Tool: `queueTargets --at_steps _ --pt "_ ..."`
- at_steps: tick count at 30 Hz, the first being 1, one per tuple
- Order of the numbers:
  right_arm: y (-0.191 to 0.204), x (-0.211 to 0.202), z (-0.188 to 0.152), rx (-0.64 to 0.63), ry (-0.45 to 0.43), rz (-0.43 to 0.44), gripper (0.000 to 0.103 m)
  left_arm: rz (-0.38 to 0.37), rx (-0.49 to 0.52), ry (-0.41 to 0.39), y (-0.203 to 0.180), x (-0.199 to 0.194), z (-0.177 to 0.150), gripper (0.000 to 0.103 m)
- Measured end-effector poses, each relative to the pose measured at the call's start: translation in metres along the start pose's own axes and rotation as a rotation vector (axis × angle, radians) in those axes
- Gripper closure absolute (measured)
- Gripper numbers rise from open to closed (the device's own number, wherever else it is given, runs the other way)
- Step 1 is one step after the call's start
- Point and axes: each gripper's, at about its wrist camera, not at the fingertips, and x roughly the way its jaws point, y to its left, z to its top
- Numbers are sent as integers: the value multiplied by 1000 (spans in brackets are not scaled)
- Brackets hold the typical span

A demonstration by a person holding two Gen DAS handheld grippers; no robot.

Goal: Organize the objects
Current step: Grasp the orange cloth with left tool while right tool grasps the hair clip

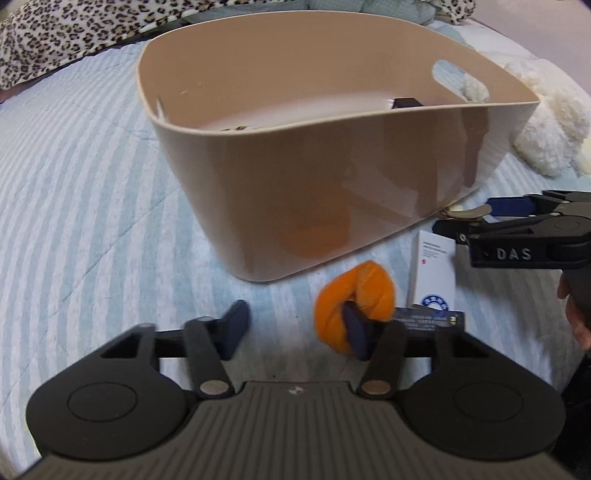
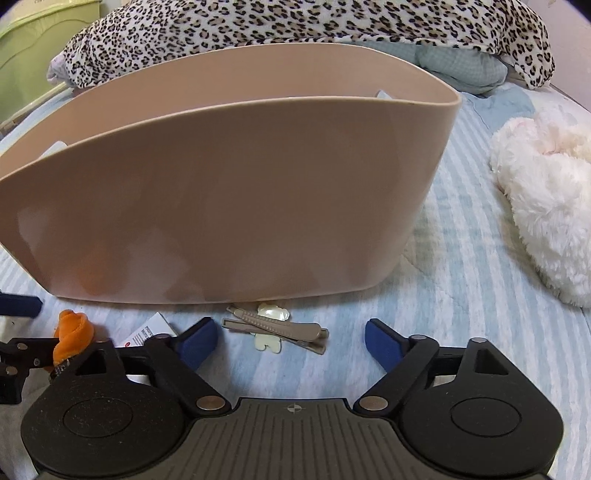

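A beige plastic bin point(image 1: 314, 177) stands on the striped bedspread, with a small dark item point(image 1: 404, 102) inside. My left gripper point(image 1: 295, 328) is open, its right finger just in front of an orange plush toy point(image 1: 354, 295). A white box point(image 1: 432, 273) and a dark card point(image 1: 428, 319) lie beside the toy. My right gripper point(image 2: 291, 341) is open, with grey hair clips point(image 2: 280, 328) and a pale bow clip point(image 2: 271, 314) between its fingers, in front of the bin point(image 2: 229, 199). The toy point(image 2: 72, 332) and white box point(image 2: 147, 330) show at left.
A white fluffy plush point(image 2: 546, 206) lies right of the bin. A leopard-print blanket point(image 2: 295, 26) and a blue pillow point(image 2: 458, 66) lie behind it. A green container point(image 2: 29, 48) stands at the far left. The right gripper shows in the left wrist view point(image 1: 517, 229).
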Motion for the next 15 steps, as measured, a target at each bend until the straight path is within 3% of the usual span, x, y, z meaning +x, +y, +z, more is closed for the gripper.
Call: queueTargets --at_steps 4,6,15 --pt "-1 -4 -2 -1 -18 5 48 -43 31 -10 -6 -2 -1 85" --pt "3 -5 -3 -9 -26 1 48 -51 29 -11 -7 -2 -1 91" --pt "3 -13 -8 -14 -35 -3 48 -65 -29 -20 3 -3 3 98"
